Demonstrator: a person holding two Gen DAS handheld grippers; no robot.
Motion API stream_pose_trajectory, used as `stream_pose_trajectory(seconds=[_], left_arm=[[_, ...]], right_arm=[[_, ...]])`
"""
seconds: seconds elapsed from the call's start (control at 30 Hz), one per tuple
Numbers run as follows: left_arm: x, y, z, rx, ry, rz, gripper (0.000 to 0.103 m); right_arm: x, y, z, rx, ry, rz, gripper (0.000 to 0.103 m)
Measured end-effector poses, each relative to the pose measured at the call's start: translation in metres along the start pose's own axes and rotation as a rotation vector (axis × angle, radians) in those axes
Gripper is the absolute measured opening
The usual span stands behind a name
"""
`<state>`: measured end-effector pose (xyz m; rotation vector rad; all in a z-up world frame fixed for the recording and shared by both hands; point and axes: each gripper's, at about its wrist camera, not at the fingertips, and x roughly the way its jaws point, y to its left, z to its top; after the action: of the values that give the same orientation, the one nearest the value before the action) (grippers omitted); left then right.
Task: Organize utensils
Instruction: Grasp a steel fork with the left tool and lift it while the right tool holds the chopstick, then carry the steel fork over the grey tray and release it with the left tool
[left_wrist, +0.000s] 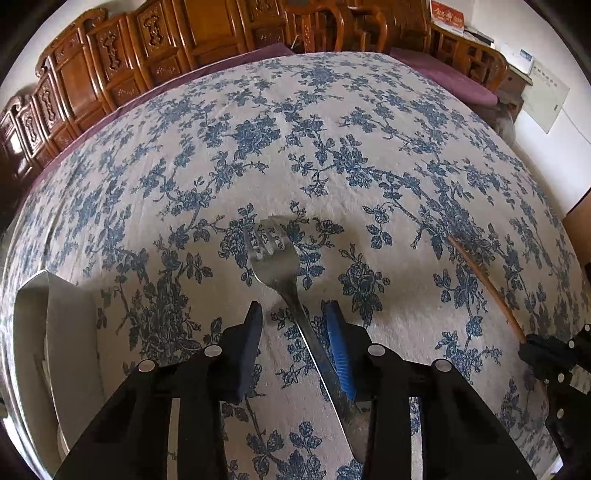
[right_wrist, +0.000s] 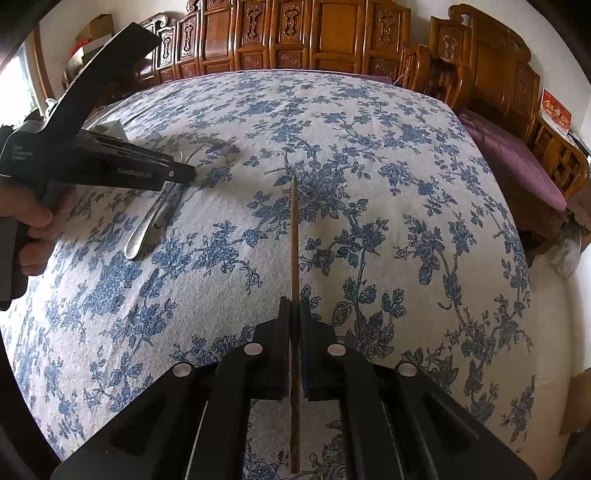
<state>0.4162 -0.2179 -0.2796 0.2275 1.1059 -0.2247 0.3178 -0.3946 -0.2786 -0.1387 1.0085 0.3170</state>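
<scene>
A steel fork (left_wrist: 275, 262) lies on the blue-flowered tablecloth (left_wrist: 295, 147), tines pointing away. My left gripper (left_wrist: 294, 308) straddles its neck. The blue right pad (left_wrist: 338, 343) is close against the handle, while a gap shows on the left side, so the jaws stand open around it. My right gripper (right_wrist: 294, 306) is shut on a thin wooden chopstick (right_wrist: 293, 240), which points straight ahead just over the cloth. In the right wrist view the fork's handle (right_wrist: 147, 232) sticks out under the left gripper (right_wrist: 184, 173), held by a hand (right_wrist: 33, 221). The chopstick (left_wrist: 487, 284) also shows in the left wrist view.
A white tray (left_wrist: 55, 314) sits at the table's left edge, close to the left gripper. Carved wooden benches (right_wrist: 332, 40) with purple cushions (right_wrist: 517, 158) line the far and right sides of the table.
</scene>
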Motion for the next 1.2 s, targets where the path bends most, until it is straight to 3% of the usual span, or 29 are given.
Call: stream_pose_trajectory(seconds=[0.07,0.23,0.57,0.9,1.2], left_arm=[[0.000,-0.002,0.000,0.001,0.005,-0.021,0.013],[-0.006,-0.004,-0.004,0.018,0.012,-0.015,0.006],[-0.051,0.001,-0.018,0.042,-0.065,-0.045,0.006],[-0.128,0.020,-0.029,0.039,-0.174,-0.076,0.006],[-0.186,0.048,-0.040,0.028,-0.251,-0.059,0.006]], right_arm=[[0.000,0.000,0.000,0.005,0.002,-0.003,0.006],[-0.002,0.001,-0.001,0.025,0.012,-0.001,0.006],[-0.031,0.019,0.005,0.021,-0.025,-0.013,0.006],[-0.077,0.045,0.024,0.010,-0.092,-0.025,0.006],[-0.108,0.080,0.042,-0.015,-0.146,-0.014,0.006]])
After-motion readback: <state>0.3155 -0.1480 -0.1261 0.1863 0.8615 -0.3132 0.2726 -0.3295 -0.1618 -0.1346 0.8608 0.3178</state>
